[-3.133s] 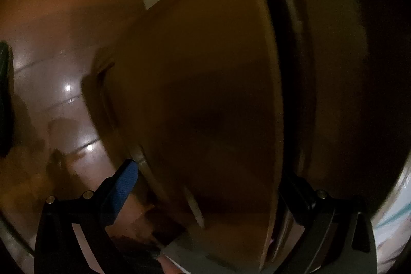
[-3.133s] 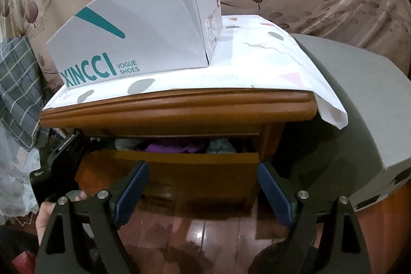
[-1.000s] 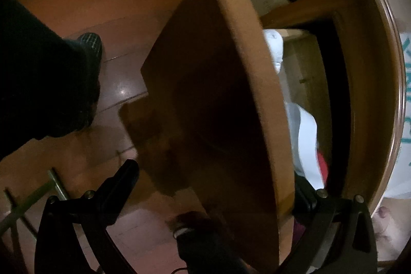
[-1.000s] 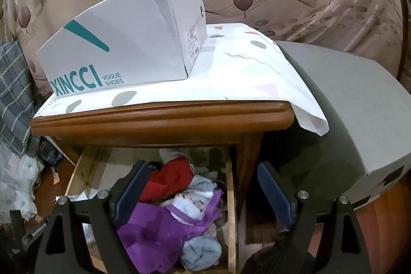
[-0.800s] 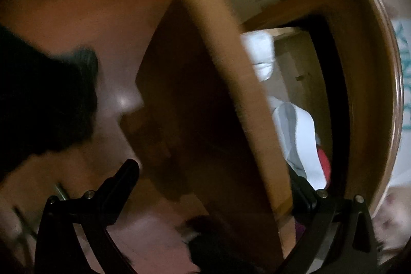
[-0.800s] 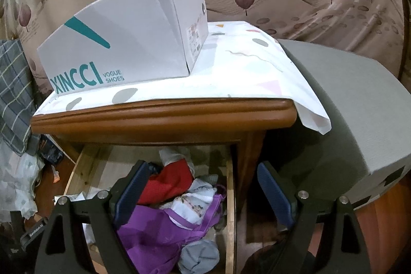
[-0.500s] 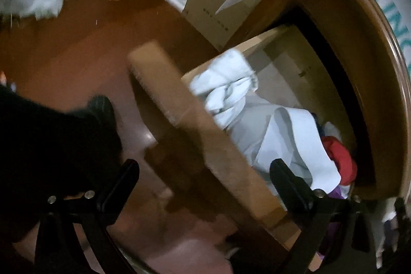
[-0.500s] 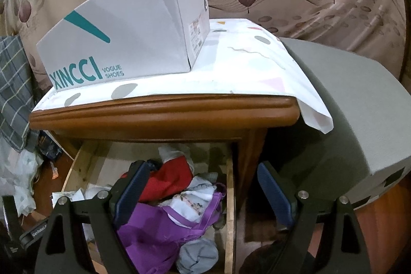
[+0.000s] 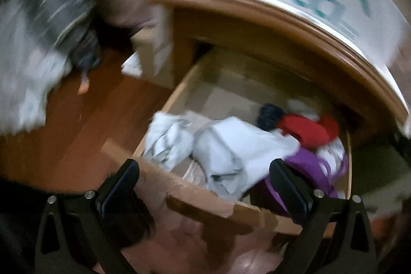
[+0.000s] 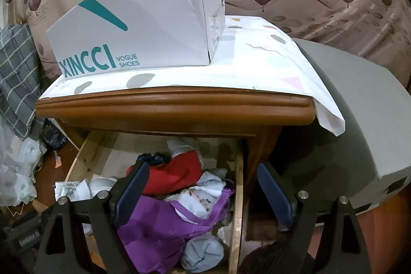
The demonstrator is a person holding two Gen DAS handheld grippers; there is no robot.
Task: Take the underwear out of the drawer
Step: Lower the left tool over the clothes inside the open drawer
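Brown wood formed the drawer (image 10: 237, 186), which stood pulled well out from under the bedside cabinet (image 10: 174, 107), its contents exposed. No garment had been lifted out; the step in hand was judged to be selection and approach.

At the far left of the right wrist view, a checked cloth (image 10: 15, 73) hung beside the cabinet. Inside the drawer, the left end held crumpled white and pale grey pieces (image 9: 226, 145), lying against the front board (image 9: 195, 197). Toward the middle lay a small dark item (image 10: 151, 158) and a red garment (image 10: 174, 173). To the right of these, a purple garment (image 10: 159, 225) spread over much of the pile, with a white floral-printed piece (image 10: 197, 194) on top of it and a grey rolled item (image 10: 203, 254) at the near right corner. Which of these counted as the underwear could not be settled from the pictures; the left wrist view was blurred.

The left gripper (image 9: 203, 186) hung over the front board at the drawer's left end, fingers spread wide and holding nothing. The right gripper (image 10: 203, 194) hung above the right half of the drawer, likewise spread wide and empty, the floral piece and purple garment between its fingers (image 10: 133, 186) in view but not touched.

On the cabinet top, a patterned cover (image 10: 257, 63) carried a white shoe box (image 10: 143, 30). At the right stood a grey upholstered surface (image 10: 346, 114).

The next move was judged to call for lowering one gripper onto a single garment, closing on a raised fold, and lifting clear without dragging the tangled neighbours along.
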